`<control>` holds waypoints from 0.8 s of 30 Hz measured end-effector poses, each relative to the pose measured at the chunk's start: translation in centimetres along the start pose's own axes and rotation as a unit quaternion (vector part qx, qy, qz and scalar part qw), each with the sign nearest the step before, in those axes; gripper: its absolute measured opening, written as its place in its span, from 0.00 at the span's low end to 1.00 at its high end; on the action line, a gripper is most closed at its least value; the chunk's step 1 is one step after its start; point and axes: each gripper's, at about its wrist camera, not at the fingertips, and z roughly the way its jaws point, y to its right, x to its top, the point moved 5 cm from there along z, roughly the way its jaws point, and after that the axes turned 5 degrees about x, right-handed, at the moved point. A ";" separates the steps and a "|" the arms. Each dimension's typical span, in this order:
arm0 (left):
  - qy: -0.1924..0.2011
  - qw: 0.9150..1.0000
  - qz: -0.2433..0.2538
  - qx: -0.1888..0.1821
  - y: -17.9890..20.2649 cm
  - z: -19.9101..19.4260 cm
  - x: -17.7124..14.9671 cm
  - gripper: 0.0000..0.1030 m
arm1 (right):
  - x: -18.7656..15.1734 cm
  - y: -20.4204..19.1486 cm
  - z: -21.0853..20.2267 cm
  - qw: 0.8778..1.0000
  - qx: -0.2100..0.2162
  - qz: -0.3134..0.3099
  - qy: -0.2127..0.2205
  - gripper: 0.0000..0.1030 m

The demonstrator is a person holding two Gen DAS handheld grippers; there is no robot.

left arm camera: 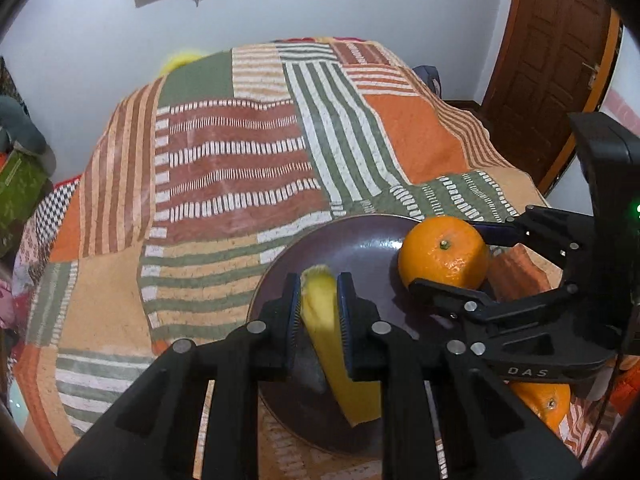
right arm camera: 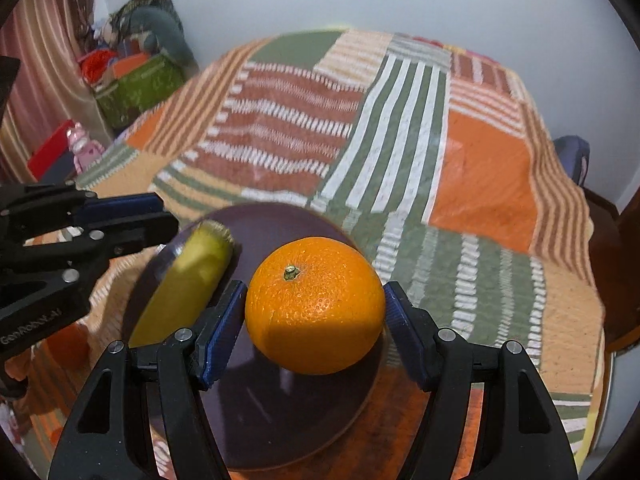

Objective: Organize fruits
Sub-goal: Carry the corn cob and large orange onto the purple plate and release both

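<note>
Glossy dimpled orange (right arm camera: 315, 305), smooth matt banana (left arm camera: 320, 308), glossy plate (right arm camera: 280, 412), woven cloth bedspread (left arm camera: 240, 168).

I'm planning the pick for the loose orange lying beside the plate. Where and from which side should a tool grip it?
Grip the second orange across its widest middle, coming from above. It is round and its stem faces upward, so opposite sides are free; the purple plate sits close beside it, crowding a sideways approach.

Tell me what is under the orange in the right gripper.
The dark plate lies under the orange; the orange's shadow falls on it. The orange covers the spot directly below.
</note>
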 end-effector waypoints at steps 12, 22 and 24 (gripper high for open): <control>0.004 1.000 -0.007 0.018 -0.9 -2.5 -1.5 0.43 | 0.3 -0.4 -1.8 1.000 -0.008 -0.009 0.011 0.79; 0.033 0.999 -0.030 0.029 -2.9 -8.5 -2.9 0.54 | -0.2 -1.7 -8.8 0.996 -0.044 -0.012 0.071 0.82; 0.037 0.998 -0.031 0.034 -3.3 -9.7 -3.5 0.55 | -0.7 -1.9 -10.0 0.996 -0.049 -0.008 0.079 0.82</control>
